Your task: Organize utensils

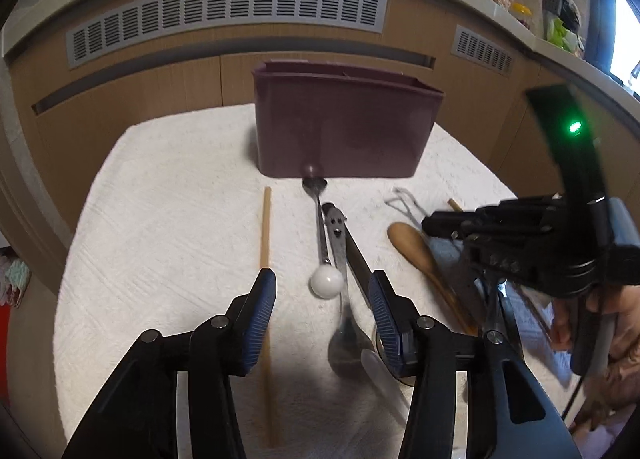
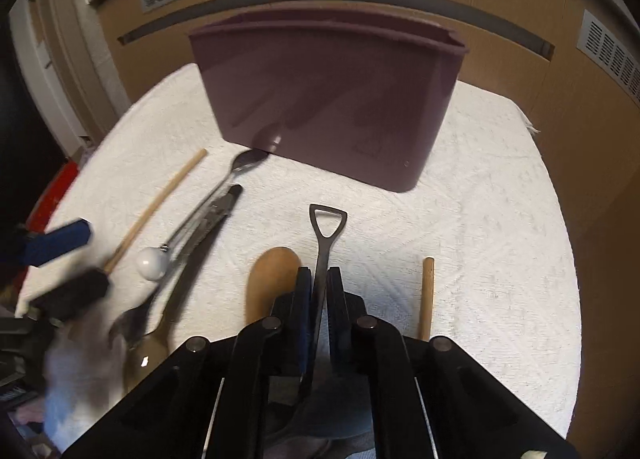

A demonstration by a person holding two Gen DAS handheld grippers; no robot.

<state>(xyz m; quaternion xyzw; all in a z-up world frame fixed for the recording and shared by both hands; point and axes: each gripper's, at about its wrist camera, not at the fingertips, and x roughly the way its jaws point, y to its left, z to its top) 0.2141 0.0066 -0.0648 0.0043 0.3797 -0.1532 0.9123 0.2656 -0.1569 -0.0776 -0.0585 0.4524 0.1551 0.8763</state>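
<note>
- While the right gripper is clenching its fingers on the metal handle with a triangular loop end, the loop is pointing toward the bin.
- Standing upright on the white towel, the purple bin is sitting at the far side of the bench, in front of the wooden cabinet.
- The left gripper is hovering with its fingers released and wide apart, nothing lying between them in a grasp.
- Below those fingers, a ball-ended spoon is lying with its bowl touching the bin's base.
- Just beside that spoon, a face-stamped utensil and a dark knife are lying overlapped.
- Left of the bin's base, a chopstick is lying on the towel.
- A wooden spoon is lying just beside the right fingers, nearer than the bin.
- A second chopstick is lying to their other side, apart from the bin.
</note>
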